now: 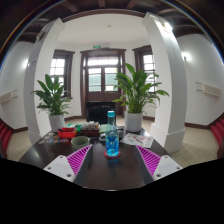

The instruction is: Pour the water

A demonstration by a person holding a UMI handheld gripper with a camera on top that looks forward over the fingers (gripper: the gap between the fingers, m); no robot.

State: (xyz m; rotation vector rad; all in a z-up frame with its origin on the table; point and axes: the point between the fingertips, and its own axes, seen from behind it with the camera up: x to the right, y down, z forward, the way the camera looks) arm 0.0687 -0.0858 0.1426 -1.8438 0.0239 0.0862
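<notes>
One blue bottle [112,143] upright between the open tool's [113,160] fingers.

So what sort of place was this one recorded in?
Probably a lounge or hall in a house or teahouse. A dark table bearing a blue bottle and bowls stands ahead of the open hand-held gripper; large potted plants flank a wooden door with windows either side.

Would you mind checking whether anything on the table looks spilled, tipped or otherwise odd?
Nothing stands out. The bottle stands upright on the table, between the open fingers of the gripper, with no puddle visible. The red bowl and other dishes beyond sit level.
</notes>
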